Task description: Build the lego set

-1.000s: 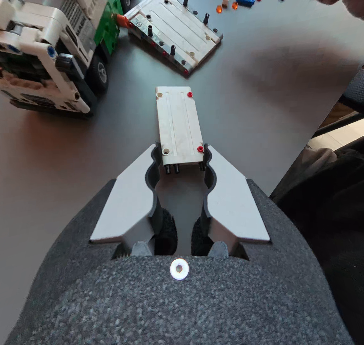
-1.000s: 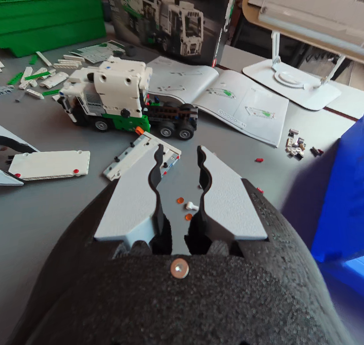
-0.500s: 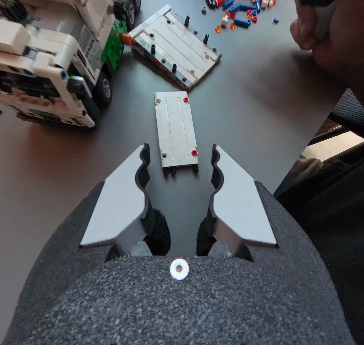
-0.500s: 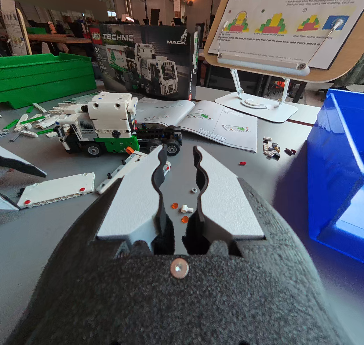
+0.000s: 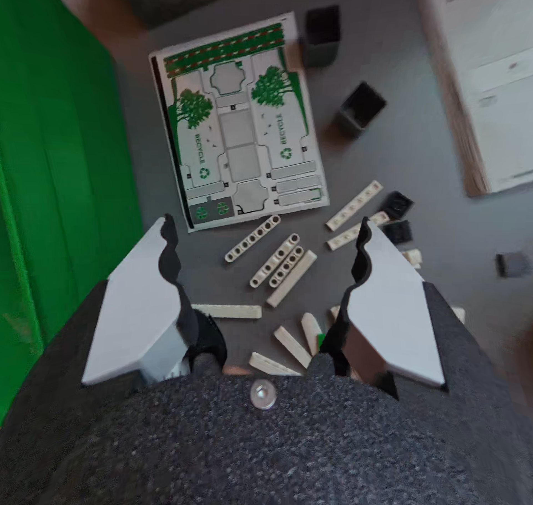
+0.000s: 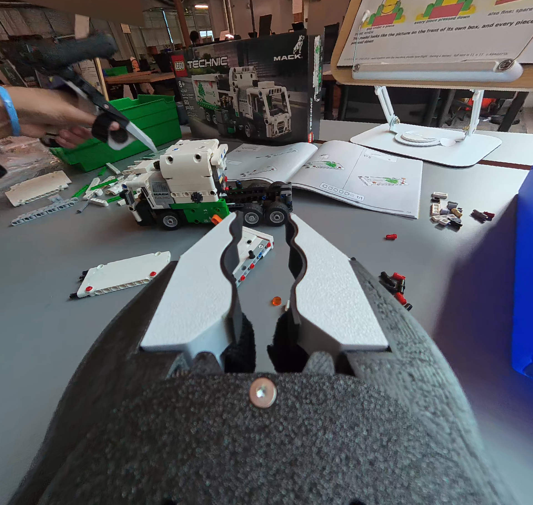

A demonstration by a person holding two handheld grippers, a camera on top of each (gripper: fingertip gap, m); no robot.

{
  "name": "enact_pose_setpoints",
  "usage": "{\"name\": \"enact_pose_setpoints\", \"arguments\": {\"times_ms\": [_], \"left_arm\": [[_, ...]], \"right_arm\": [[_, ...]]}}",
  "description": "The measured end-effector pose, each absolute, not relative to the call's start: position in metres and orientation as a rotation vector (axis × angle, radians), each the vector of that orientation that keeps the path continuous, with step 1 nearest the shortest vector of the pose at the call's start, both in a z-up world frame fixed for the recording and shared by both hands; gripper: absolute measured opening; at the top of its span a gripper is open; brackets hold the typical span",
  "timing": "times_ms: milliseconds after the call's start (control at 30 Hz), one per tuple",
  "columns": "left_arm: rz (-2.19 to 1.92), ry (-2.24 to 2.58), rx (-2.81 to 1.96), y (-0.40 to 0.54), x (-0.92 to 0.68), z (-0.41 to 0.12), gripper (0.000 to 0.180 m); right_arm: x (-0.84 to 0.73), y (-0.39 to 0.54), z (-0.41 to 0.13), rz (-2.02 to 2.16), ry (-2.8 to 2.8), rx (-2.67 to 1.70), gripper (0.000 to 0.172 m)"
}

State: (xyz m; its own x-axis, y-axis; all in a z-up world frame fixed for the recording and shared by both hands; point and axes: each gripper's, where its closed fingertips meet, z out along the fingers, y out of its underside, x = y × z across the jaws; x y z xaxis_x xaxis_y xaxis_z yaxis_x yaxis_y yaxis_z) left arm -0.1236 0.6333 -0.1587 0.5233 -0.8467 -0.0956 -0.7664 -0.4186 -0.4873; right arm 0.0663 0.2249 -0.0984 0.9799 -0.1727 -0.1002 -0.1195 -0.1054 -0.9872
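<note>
My left gripper [image 5: 266, 220] is wide open and holds nothing. It hovers over several loose white beams with holes [image 5: 275, 260] on the grey table, and a green and white sticker sheet [image 5: 236, 122] lies just beyond its tips. The right wrist view shows it blurred in a hand [image 6: 115, 127], above the loose pieces left of the white and green toy truck [image 6: 184, 185]. My right gripper [image 6: 263, 217] is open and holds nothing, low over the table. A white panel assembly with red and blue pins [image 6: 253, 249] lies just past its left finger. A flat white panel [image 6: 124, 272] lies alone to the left.
A green bin [image 5: 57, 145] stands left of the sticker sheet, with small dark boxes [image 5: 360, 110] beyond. In the right wrist view there are an open booklet [image 6: 331, 171], the set's box [image 6: 248, 87], a white stand [image 6: 427, 142], a blue bin [image 6: 523, 260], an orange stud [image 6: 276, 300] and small loose pins [image 6: 395, 286]. About 45 cm separates my left fingertips from my right. To reach the orange stud [image 6: 276, 300] in a straight line is about 9 cm for my right fingers, about 40 cm for my left.
My left gripper stood around the flat white panel's end, opened wider and drew back, then swung away left over the loose beams. The panel stays on the table. My right gripper barely moved.
</note>
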Motion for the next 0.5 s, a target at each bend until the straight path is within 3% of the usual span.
{"name": "enact_pose_setpoints", "arguments": {"times_ms": [33, 167, 500], "left_arm": [[-0.169, 1.302, -2.307, 0.643, -0.124, -0.166, 0.121], [-0.241, 1.176, -2.378, 0.659, -0.115, -0.173, 0.123], [-0.332, 1.137, -2.454, 0.661, -0.108, -0.196, 0.109]], "right_arm": [[0.066, 0.225, -0.098, -0.032, 0.224, -1.676, 0.028], [0.066, 0.223, -0.097, 0.011, 0.236, -1.661, 0.028], [0.061, 0.225, -0.097, 0.055, 0.217, -1.666, 0.028]]}}
